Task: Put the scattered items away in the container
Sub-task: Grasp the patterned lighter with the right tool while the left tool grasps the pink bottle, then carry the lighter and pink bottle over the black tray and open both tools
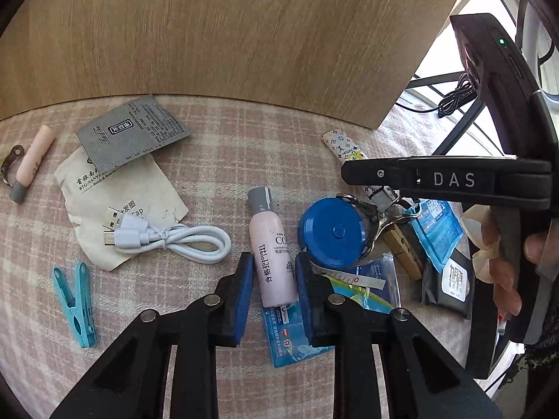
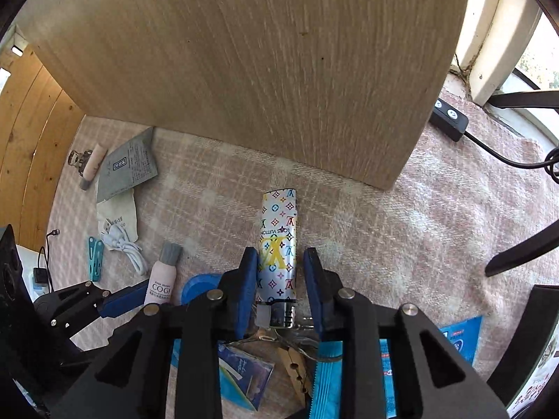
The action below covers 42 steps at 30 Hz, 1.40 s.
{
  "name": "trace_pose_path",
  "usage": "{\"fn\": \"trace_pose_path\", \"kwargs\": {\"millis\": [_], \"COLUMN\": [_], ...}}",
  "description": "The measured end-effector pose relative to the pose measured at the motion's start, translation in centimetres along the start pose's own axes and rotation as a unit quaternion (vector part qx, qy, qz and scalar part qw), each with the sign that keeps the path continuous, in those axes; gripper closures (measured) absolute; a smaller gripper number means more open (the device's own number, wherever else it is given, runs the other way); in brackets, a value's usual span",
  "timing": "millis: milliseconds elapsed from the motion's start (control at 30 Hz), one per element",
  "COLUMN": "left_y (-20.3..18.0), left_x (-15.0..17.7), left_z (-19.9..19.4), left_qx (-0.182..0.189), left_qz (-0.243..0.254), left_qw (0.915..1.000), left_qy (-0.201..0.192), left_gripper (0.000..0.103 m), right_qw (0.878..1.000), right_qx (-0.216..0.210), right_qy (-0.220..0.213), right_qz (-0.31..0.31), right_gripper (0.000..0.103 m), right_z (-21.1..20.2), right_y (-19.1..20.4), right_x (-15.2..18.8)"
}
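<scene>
My left gripper (image 1: 274, 279) is open, its blue pads on either side of a pink bottle with a grey cap (image 1: 271, 251) lying on the plaid cloth; the pads do not press it. A blue round tape measure (image 1: 332, 232) lies just right of it. My right gripper (image 2: 281, 279) is open around a monogram-patterned lighter (image 2: 277, 244) lying on the cloth, with gaps on both sides. The bottle (image 2: 162, 284) also shows in the right wrist view. The wooden container wall (image 1: 227, 35) stands behind.
A white USB cable (image 1: 167, 237), white and grey sachets (image 1: 132, 132), a teal clothespin (image 1: 75, 303), a pink tube (image 1: 33, 160), blue packets (image 1: 436, 234), a wooden clothespin (image 1: 401, 248) and a black packet (image 1: 450, 282) lie scattered. A black cable controller (image 2: 449, 120) lies far right.
</scene>
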<state>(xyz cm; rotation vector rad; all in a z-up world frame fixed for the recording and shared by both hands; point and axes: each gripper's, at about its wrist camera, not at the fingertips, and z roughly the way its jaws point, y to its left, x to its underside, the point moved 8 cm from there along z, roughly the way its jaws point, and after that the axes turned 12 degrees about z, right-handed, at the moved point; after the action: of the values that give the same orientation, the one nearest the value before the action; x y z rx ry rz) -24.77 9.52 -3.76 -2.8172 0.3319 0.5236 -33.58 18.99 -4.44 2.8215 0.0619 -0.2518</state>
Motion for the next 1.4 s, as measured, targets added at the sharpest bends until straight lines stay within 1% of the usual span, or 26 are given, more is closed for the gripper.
{"fn": "trace_pose_path", "kwargs": {"millis": [33,67,200,300,400,533,667,767,867,1000,1133,1233,1300,1400], "left_y": [0.0,-0.1,0.0,0.2,0.1,-1.0,-4.2,-8.2,-13.0,-19.9,-26.3,-31.0,-33.8,-37.6], "left_x": [-0.1,-0.1,-0.2,-0.1,-0.2,-0.5,-1.5,-2.9,-4.1,-5.3,-6.4,-7.1,-7.3,-7.9], "left_z": [0.0,0.1,-0.2,-0.9,-2.2,-4.8,-6.9,-7.8,-7.9,-7.3,-6.6,-5.8,-5.3,-4.7], "left_qx": [-0.001,-0.003,-0.016,-0.019,-0.021,-0.013,0.006,0.026,0.054,0.092,0.122,0.139,0.156,0.166], "left_qz": [0.000,0.003,0.008,0.003,0.000,0.010,0.036,0.069,0.107,0.158,0.204,0.237,0.257,0.283], "left_qw": [1.0000,1.0000,0.9998,0.9997,0.9993,0.9984,0.9966,0.9935,0.9881,0.9778,0.9656,0.9557,0.9484,0.9392], "left_qy": [0.001,0.001,-0.006,-0.018,-0.031,-0.054,-0.073,-0.086,-0.097,-0.102,-0.105,-0.105,-0.101,-0.102], "left_gripper": [0.083,0.084,0.084,0.084,0.084,0.084,0.084,0.084,0.084,0.084,0.084,0.084,0.084,0.084], "right_qw": [1.000,1.000,1.000,0.999,0.998,0.995,0.991,0.987,0.983,0.973,0.958,0.945,0.938,0.929], "right_qx": [-0.002,-0.001,-0.006,-0.023,-0.042,-0.068,-0.087,-0.082,-0.065,-0.027,0.015,0.038,0.049,0.064], "right_qy": [-0.001,-0.002,-0.009,-0.029,-0.048,-0.071,-0.095,-0.123,-0.151,-0.187,-0.214,-0.227,-0.229,-0.228], "right_qz": [0.002,0.003,0.005,0.016,0.025,0.024,0.043,0.059,0.085,0.132,0.188,0.232,0.255,0.283], "right_gripper": [0.079,0.082,0.082,0.082,0.082,0.082,0.082,0.082,0.082,0.082,0.082,0.082,0.082,0.082], "right_z": [0.0,0.1,-0.2,-1.5,-3.4,-6.7,-10.8,-14.2,-17.7,-22.1,-26.2,-28.2,-28.8,-29.3], "right_y": [0.0,0.0,0.2,0.2,0.2,0.3,-1.8,-4.6,-8.8,-15.8,-23.7,-29.1,-31.7,-34.8], "right_x": [0.0,-0.1,0.2,0.2,0.4,1.7,4.0,6.0,7.9,9.7,12.3,15.1,17.0,19.5]}}
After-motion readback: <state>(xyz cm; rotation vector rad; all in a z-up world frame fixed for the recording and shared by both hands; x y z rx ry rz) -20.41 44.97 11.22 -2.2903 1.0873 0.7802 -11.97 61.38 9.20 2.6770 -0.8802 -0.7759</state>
